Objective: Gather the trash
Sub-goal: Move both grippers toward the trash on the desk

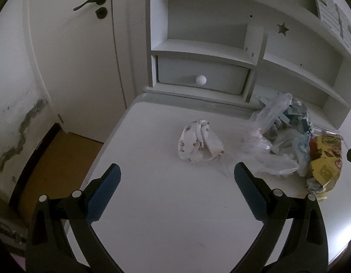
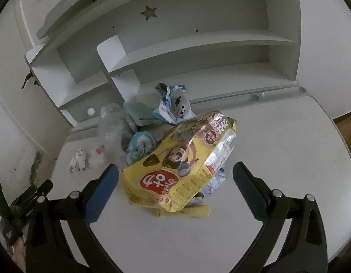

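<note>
**Desk surface and contents**

I see a white desk (image 1: 166, 204) with a shelf hutch (image 1: 205, 52) at its rear. A crumpled printed wrapper (image 1: 199, 141) lies alone; beside it, clear plastic bags (image 1: 264, 150), blue wrappers (image 2: 141, 146) and a yellow snack bag (image 2: 182, 163) form one pile.

A white table (image 1: 166, 204) is sitting under dim light, with a white shelf unit (image 1: 220, 52) rising along its far edge, a star cutout (image 1: 282, 28) showing in its panel. A white door (image 1: 73, 56) is standing at left, beside a cracked, peeling wall (image 1: 13, 125) and brown floor (image 1: 61, 154).
</note>
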